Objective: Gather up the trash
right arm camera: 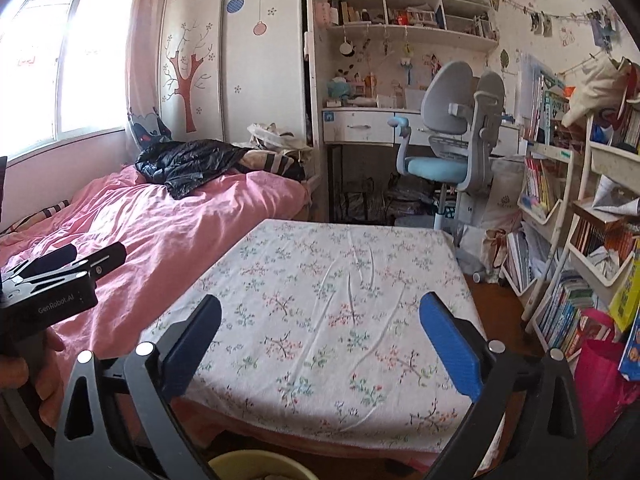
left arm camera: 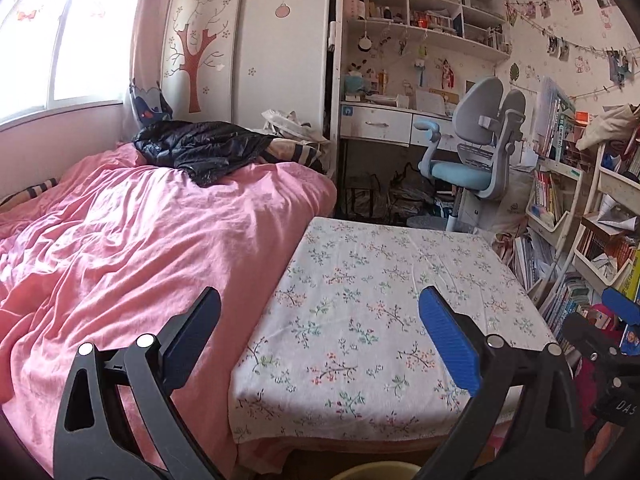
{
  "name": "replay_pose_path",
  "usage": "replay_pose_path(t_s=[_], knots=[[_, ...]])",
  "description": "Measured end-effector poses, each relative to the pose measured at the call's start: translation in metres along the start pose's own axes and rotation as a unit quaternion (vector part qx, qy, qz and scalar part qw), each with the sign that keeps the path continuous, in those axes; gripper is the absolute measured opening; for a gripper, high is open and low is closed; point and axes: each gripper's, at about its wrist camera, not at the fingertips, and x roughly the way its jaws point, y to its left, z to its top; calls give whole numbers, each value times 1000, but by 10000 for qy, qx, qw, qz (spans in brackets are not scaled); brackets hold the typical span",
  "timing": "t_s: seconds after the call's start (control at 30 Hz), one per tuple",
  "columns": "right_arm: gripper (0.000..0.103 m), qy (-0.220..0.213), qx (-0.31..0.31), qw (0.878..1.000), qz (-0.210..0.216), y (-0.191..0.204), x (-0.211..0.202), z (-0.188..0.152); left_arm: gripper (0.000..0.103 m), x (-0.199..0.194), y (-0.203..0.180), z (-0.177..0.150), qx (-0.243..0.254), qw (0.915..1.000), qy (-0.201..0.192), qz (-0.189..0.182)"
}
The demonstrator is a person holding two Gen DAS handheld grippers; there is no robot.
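Observation:
My left gripper [left arm camera: 320, 320] is open above the near left corner of a table under a white floral cloth [left arm camera: 384, 280]; nothing sits between its blue pads. My right gripper [right arm camera: 320, 324] is open too, over the same floral cloth [right arm camera: 328, 280], with nothing between its fingers. The rim of a yellowish bin [right arm camera: 256, 466] shows at the bottom edge below the table's front; in the left wrist view only a sliver of that bin [left arm camera: 374, 472] appears. No loose trash lies on the cloth. The left gripper [right arm camera: 68, 264], held by a hand, shows at the left of the right wrist view.
A bed with a pink cover [left arm camera: 132, 248] lies left of the table, a black jacket [left arm camera: 200, 148] at its far end. A grey and blue desk chair [left arm camera: 476, 148] and a cluttered desk stand behind. Crowded bookshelves [right arm camera: 580, 240] and a pink bag [right arm camera: 604, 380] line the right side.

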Motion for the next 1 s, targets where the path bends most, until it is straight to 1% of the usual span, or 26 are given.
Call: replay_pose_path(t_s=[0.07, 0.17, 0.3, 0.47, 0.6, 0.73, 1.0], knots=[[95, -118, -112, 9999, -49, -2, 4, 8, 96, 8, -1, 7, 2, 10000, -69, 35], [95, -194, -185, 9995, -171, -6, 12, 12, 96, 22, -2, 13, -15, 10000, -32, 59], [95, -109, 65, 9996, -237, -16, 25, 9, 96, 36, -5, 11, -37, 10000, 58, 63], [95, -150, 18, 9994, -300, -14, 40, 13, 96, 48, -15, 18, 165, 9998, -121, 25], [95, -67, -55, 9995, -289, -11, 50, 13, 96, 59, -15, 23, 53, 9999, -92, -2], [95, -122, -74, 9994, -308, -11, 55, 16, 96, 70, -13, 28, -71, 9999, -107, 20], [95, -109, -30, 9993, -363, -18, 65, 20, 96, 87, -15, 29, -106, 9999, -14, 52]])
